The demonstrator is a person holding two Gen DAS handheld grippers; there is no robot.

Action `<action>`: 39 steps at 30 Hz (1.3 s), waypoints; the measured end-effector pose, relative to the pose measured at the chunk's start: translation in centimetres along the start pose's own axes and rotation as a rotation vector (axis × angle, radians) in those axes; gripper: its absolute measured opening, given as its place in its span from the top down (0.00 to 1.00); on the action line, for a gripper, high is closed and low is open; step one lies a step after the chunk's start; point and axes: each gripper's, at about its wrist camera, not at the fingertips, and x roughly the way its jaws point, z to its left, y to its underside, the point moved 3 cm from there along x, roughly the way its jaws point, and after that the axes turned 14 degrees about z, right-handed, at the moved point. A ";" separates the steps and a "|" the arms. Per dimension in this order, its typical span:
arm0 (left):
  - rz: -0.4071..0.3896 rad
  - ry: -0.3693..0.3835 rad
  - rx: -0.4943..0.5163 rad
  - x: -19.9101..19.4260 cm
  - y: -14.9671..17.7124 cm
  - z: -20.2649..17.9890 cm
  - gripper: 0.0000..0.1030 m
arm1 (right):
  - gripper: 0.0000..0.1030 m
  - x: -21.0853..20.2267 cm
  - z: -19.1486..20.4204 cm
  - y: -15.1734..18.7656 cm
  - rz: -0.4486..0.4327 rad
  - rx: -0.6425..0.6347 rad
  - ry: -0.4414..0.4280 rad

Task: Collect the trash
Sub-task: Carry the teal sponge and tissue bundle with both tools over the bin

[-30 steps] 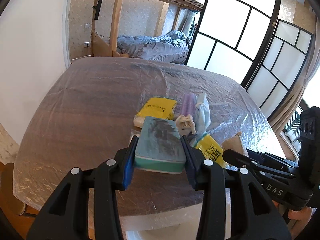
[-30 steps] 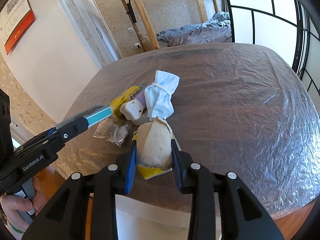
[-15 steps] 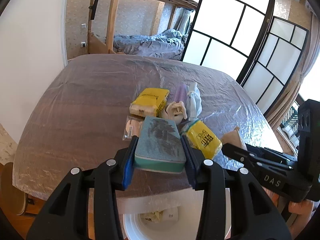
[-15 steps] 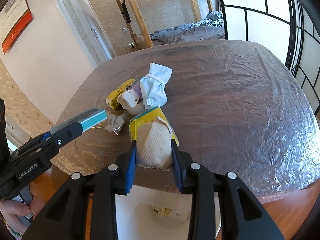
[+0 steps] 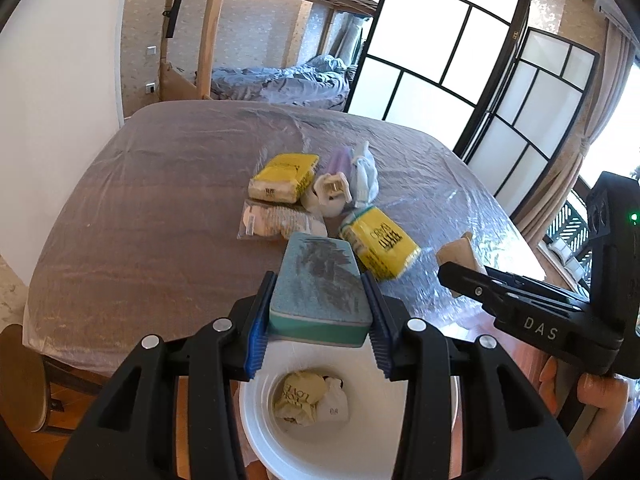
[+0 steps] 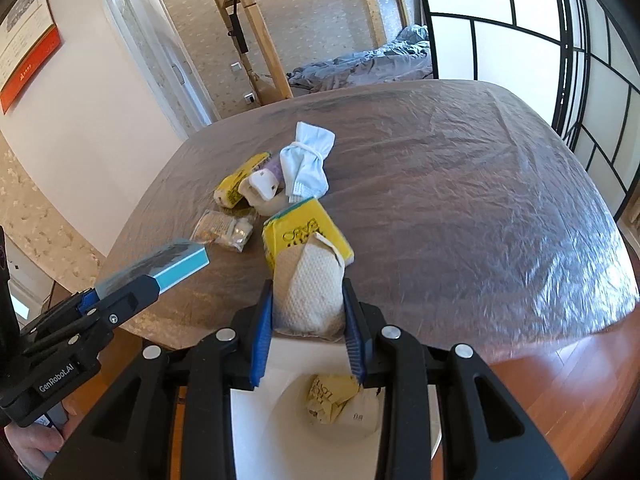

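My left gripper (image 5: 318,322) is shut on a teal sponge block (image 5: 318,290) with dark smears on top, held over the near table edge above a white bin (image 5: 280,448). My right gripper (image 6: 308,332) is shut on a crumpled beige paper towel (image 6: 310,288), also above the white bin (image 6: 256,432), which holds crumpled yellow and white wrappers (image 6: 340,402). In the right wrist view the left gripper (image 6: 120,296) with the sponge (image 6: 168,266) shows at left. The right gripper's black finger (image 5: 472,284) shows at right in the left wrist view.
On the plastic-covered table (image 5: 140,208) lie two yellow packets (image 5: 284,178) (image 5: 380,248), a clear bag (image 5: 276,222), a white plug-like item (image 5: 330,196), a purple item and a light blue bundled cloth (image 6: 308,164). A stool (image 5: 20,380) stands at lower left; a hand (image 5: 600,404) grips the right tool.
Both grippers have drawn back from the table towards its near edge with their loads still held. The white bin has come into view beneath them.
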 end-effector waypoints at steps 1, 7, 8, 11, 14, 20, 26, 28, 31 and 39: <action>0.003 0.005 0.005 -0.1 0.2 0.0 0.58 | 0.69 -0.1 0.1 0.4 0.001 0.002 0.002; 0.020 0.024 0.031 -0.6 2.1 -0.5 0.58 | 0.69 -0.8 0.5 3.1 0.012 0.014 0.011; 0.024 0.024 0.033 -0.7 2.4 -0.7 0.58 | 0.69 -0.9 0.5 3.6 0.016 0.014 0.015; 0.039 0.017 0.033 -0.7 3.7 -1.1 0.57 | 0.69 -1.0 0.1 4.7 0.028 0.022 0.008; 0.049 0.001 0.025 -0.8 4.9 -1.5 0.58 | 0.69 -1.1 -0.4 5.6 0.039 0.026 -0.002; 0.053 -0.019 -0.040 -0.7 6.9 -2.5 0.58 | 0.69 -1.6 -1.1 7.1 0.060 -0.004 -0.019; 0.084 -0.044 -0.073 0.2 9.4 -3.7 0.58 | 0.69 -1.0 -1.6 9.4 0.103 -0.033 -0.033; 0.096 -0.052 -0.081 0.7 10.0 -4.0 0.58 | 0.69 -0.5 -1.8 10.0 0.122 -0.042 -0.030; 0.123 -0.065 -0.082 1.5 10.9 -4.3 0.57 | 0.69 0.0 -2.2 10.8 0.141 -0.035 -0.028; 0.183 -0.088 -0.071 3.2 11.6 -3.5 0.58 | 0.69 1.5 -3.0 11.3 0.163 0.001 0.011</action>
